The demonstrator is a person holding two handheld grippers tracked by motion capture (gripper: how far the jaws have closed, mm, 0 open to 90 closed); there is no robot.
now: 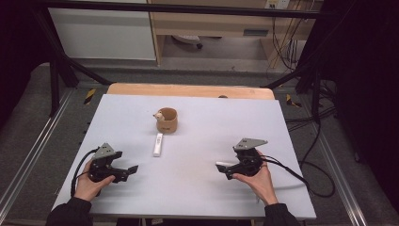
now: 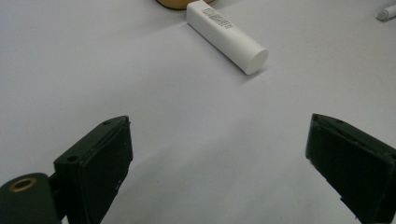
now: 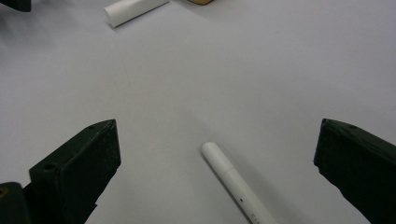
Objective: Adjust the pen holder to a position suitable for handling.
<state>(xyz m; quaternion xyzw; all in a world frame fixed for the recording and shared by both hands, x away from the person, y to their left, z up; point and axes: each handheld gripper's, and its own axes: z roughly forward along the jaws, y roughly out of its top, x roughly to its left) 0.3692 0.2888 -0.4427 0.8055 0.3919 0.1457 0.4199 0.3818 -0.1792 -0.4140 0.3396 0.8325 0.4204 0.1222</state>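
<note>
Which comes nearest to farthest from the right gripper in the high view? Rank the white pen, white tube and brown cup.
From the right gripper:
1. White pen, at its jaws.
2. White tube, mid-table, to its left.
3. Brown cup, beyond the tube.

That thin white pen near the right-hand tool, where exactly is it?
The pen lies flat on the table, between the open jaws of the right gripper, untouched by either.

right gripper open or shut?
Open. In the right gripper view the right gripper has its jaws wide apart, with the thin white pen lying on the table between them, untouched.
</note>
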